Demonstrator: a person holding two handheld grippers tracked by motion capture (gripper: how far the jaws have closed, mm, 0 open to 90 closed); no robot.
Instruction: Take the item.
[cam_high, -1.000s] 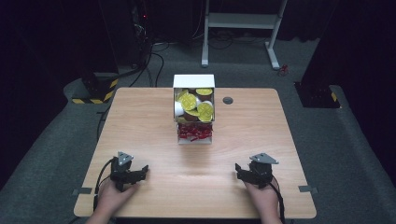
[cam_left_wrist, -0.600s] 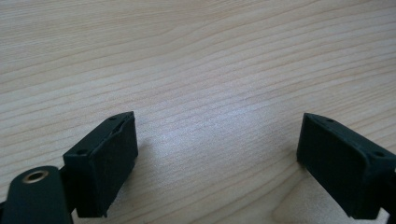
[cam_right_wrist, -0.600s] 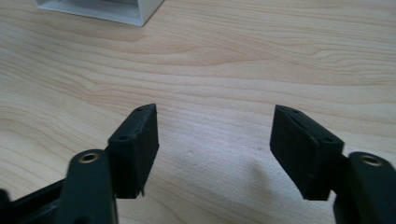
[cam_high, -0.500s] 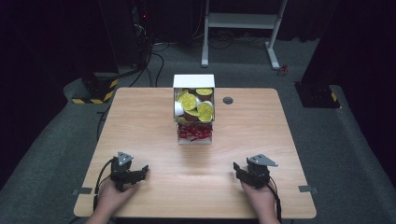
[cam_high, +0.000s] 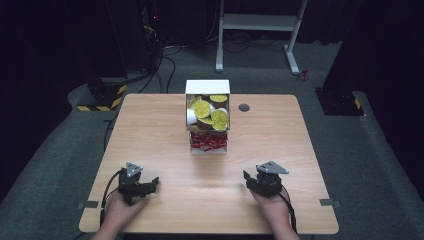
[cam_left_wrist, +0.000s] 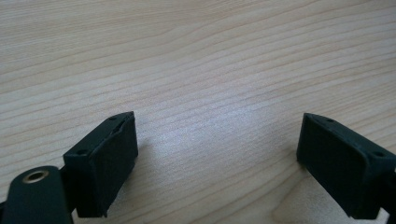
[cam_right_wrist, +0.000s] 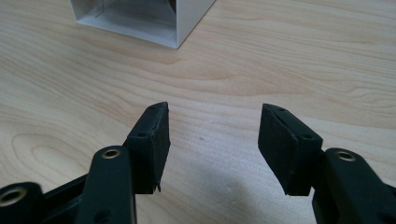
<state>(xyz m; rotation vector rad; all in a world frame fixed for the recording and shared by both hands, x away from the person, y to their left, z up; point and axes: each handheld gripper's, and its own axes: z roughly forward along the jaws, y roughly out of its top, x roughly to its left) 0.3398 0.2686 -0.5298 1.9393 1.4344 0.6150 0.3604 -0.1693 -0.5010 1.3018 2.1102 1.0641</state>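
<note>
**Both grippers open and empty, low over the near edge of the table**

Your left gripper (cam_high: 151, 183) sits near the table's front left, with your left hand (cam_high: 120, 210) behind it. Its jaws are spread wide, with bare wood grain between them, and they hold nothing. Its black pads (cam_left_wrist: 105, 163) hang close above the wooden table (cam_high: 150, 130), but you cannot tell from the pictures whether they touch it.

Your right gripper (cam_high: 246, 176) is at the front right, in your right hand (cam_high: 272, 207). Its jaws stand moderately apart, narrower than the left pair, and nothing is between them. It points toward the corner of the white box (cam_right_wrist: 140, 21), well short of it.

That white box (cam_high: 207, 87) stands upright at the middle of the table, toward the far side, well apart from both grippers. Its upper compartment holds round yellow-topped capsules (cam_high: 202, 107); the lower compartment holds small red pieces (cam_high: 207, 142), too small to name. A small dark round disc (cam_high: 244, 107) sits in the tabletop just right of the box.
</note>
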